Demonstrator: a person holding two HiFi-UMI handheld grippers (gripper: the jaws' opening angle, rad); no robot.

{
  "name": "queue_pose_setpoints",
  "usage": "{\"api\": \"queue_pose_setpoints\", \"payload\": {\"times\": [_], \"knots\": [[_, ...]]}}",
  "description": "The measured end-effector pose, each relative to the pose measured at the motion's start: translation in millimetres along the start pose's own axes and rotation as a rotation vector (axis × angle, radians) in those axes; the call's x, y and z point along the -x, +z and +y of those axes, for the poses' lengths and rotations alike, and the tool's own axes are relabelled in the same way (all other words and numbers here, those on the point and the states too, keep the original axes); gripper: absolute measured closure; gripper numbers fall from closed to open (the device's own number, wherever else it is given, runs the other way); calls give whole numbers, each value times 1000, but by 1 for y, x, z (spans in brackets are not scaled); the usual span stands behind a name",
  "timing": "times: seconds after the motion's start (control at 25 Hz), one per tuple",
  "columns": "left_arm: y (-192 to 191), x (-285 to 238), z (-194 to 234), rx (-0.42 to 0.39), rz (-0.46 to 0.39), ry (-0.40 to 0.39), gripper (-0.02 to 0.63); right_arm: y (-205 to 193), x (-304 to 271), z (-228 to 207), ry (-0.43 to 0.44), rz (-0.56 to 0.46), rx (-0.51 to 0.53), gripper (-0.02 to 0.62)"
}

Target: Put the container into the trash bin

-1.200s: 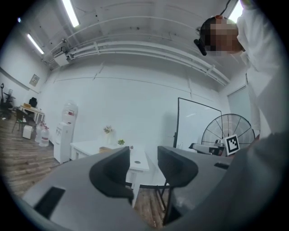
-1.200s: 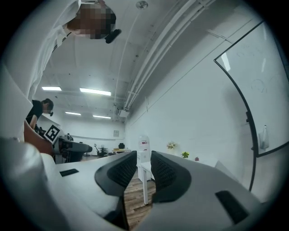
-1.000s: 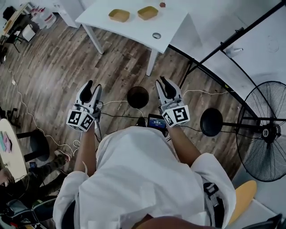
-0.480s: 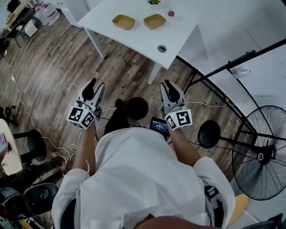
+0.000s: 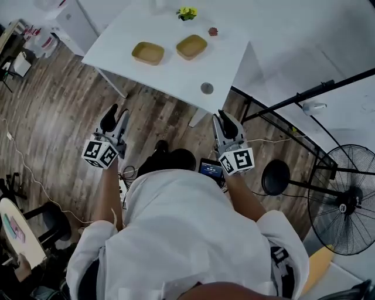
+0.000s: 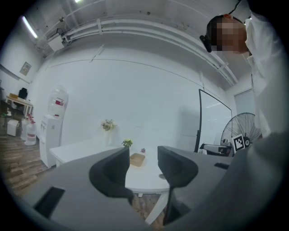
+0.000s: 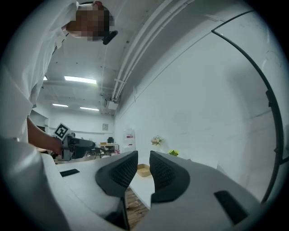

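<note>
Two tan containers, one (image 5: 147,53) to the left of the other (image 5: 191,47), lie on the white table (image 5: 176,76) ahead of me. My left gripper (image 5: 115,119) is held level over the wooden floor short of the table, open and empty. In the left gripper view, one container (image 6: 137,159) shows through the gap of that gripper (image 6: 143,169). My right gripper (image 5: 226,121) hangs near the table's corner. Its jaws are closing, with a narrow gap and nothing between them. A container (image 7: 144,171) shows beyond the right gripper (image 7: 143,159).
A round black bin-like thing (image 5: 179,159) stands on the floor just in front of my body. A small plant (image 5: 187,13) and a grey disc (image 5: 207,88) sit on the table. A fan (image 5: 345,199) and a black stand (image 5: 293,99) are at the right; cables cross the floor.
I have walked toward the table: it and the containers sit lower and nearer in the head view. Both grippers moved forward with me, and the black round thing now lies under my body's edge.
</note>
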State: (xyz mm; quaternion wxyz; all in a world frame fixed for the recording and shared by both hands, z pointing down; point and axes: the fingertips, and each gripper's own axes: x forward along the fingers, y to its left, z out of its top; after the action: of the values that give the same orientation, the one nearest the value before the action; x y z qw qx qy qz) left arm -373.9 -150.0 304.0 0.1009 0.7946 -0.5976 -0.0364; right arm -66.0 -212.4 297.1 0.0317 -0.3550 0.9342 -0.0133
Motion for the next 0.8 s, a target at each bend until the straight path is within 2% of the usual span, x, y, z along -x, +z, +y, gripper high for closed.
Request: {"api": "queue_pose_setpoints", "payload": {"times": [0.16, 0.32, 0.4, 0.64, 0.8], "knots": [[9, -56, 57, 4, 50, -47, 410, 5, -52, -14, -43, 20, 12, 494], [-2, -113, 116, -52, 136, -63, 410, 7, -97, -14, -41, 47, 128, 494], [-10, -139, 142, -58, 179, -76, 410, 5, -114, -13, -42, 59, 153, 494], [-20, -206, 199, -42, 266, -121, 408, -2, -149, -31, -133, 84, 131, 499], [-38, -243, 231, -15, 359, -140, 407, -8, -159, -44, -198, 106, 115, 502]]}}
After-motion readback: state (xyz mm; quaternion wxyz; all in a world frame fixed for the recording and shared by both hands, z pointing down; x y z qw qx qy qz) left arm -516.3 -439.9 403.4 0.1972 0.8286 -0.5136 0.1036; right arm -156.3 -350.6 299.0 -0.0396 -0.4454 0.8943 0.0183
